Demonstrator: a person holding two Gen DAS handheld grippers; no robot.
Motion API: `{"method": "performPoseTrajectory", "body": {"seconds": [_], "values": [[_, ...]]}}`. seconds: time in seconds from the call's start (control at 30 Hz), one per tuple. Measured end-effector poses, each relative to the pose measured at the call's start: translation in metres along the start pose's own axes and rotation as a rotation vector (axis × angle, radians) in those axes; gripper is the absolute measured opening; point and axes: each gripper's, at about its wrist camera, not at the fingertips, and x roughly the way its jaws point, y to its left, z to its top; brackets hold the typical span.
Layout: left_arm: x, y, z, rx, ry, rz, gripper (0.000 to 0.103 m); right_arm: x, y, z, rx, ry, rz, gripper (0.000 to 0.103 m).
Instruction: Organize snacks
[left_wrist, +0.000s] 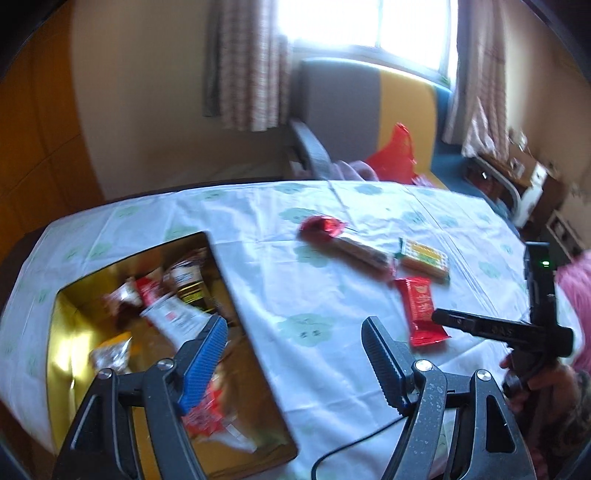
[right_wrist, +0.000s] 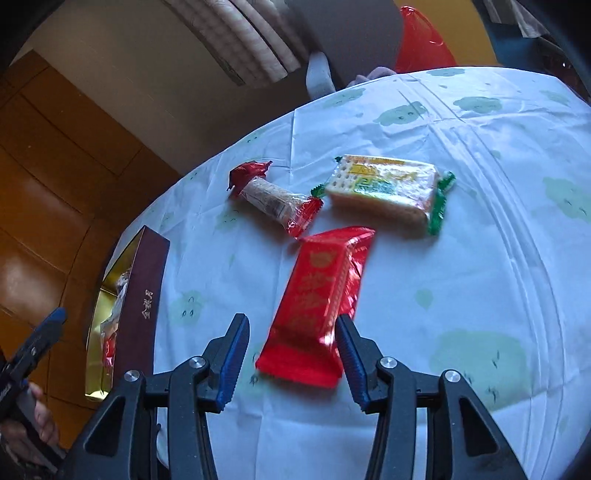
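A gold-lined box (left_wrist: 66, 332) with several snack packs inside sits on the left of the table; its dark outer wall shows in the right wrist view (right_wrist: 142, 306). My left gripper (left_wrist: 293, 328) is open and empty, its left finger over the box. On the cloth lie a red pack (right_wrist: 317, 299), a red-ended clear bar (right_wrist: 273, 199) and a green-edged cracker pack (right_wrist: 388, 188). They also show in the left wrist view: red pack (left_wrist: 423, 308), bar (left_wrist: 343, 243), crackers (left_wrist: 424, 256). My right gripper (right_wrist: 291, 325) is open, its jaws either side of the red pack's near end.
The table wears a white cloth with green cloud prints (left_wrist: 314, 328). A grey and yellow chair (left_wrist: 369, 107) with a red bag (left_wrist: 395, 155) stands behind it. A black cable (left_wrist: 351, 448) lies at the near edge. A wooden wall (right_wrist: 55, 184) is at the left.
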Motion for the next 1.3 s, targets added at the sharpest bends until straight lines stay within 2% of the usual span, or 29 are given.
{"method": "performPoseTrajectory", "body": {"seconds": [0.23,0.4,0.5,0.8,0.87,0.9,0.93,1.03,1.17,1.3], "values": [[0.048,-0.053,0.015,0.102,0.102,-0.107,0.074,-0.036,-0.017,-0.023,-0.044,-0.057,-0.195,0.05],[0.082,-0.099,0.018,0.186,0.165,-0.183,0.075,-0.043,-0.026,-0.027,-0.094,-0.073,-0.309,0.05],[0.102,-0.121,0.017,0.217,0.21,-0.213,0.075,-0.043,-0.031,-0.029,-0.104,-0.064,-0.327,0.05],[0.167,-0.159,0.018,0.22,0.316,-0.2,0.075,-0.039,-0.038,-0.037,-0.127,-0.062,-0.314,0.051],[0.178,-0.16,0.013,0.214,0.336,-0.191,0.066,-0.039,-0.039,-0.037,-0.123,-0.07,-0.303,0.052],[0.178,-0.16,0.011,0.218,0.31,-0.171,0.058,-0.039,-0.039,-0.037,-0.121,-0.071,-0.299,0.053],[0.173,-0.16,0.009,0.229,0.28,-0.17,0.039,-0.039,-0.04,-0.038,-0.122,-0.075,-0.296,0.053],[0.157,-0.148,0.001,0.194,0.259,-0.202,0.038,-0.039,-0.04,-0.038,-0.132,-0.079,-0.294,0.053],[0.13,-0.131,-0.022,0.198,0.219,-0.167,0.038,-0.038,-0.038,-0.036,-0.137,-0.073,-0.301,0.053],[0.111,-0.114,-0.052,0.218,0.194,-0.094,0.039,-0.036,-0.036,-0.027,-0.142,-0.042,-0.291,0.053]]}}
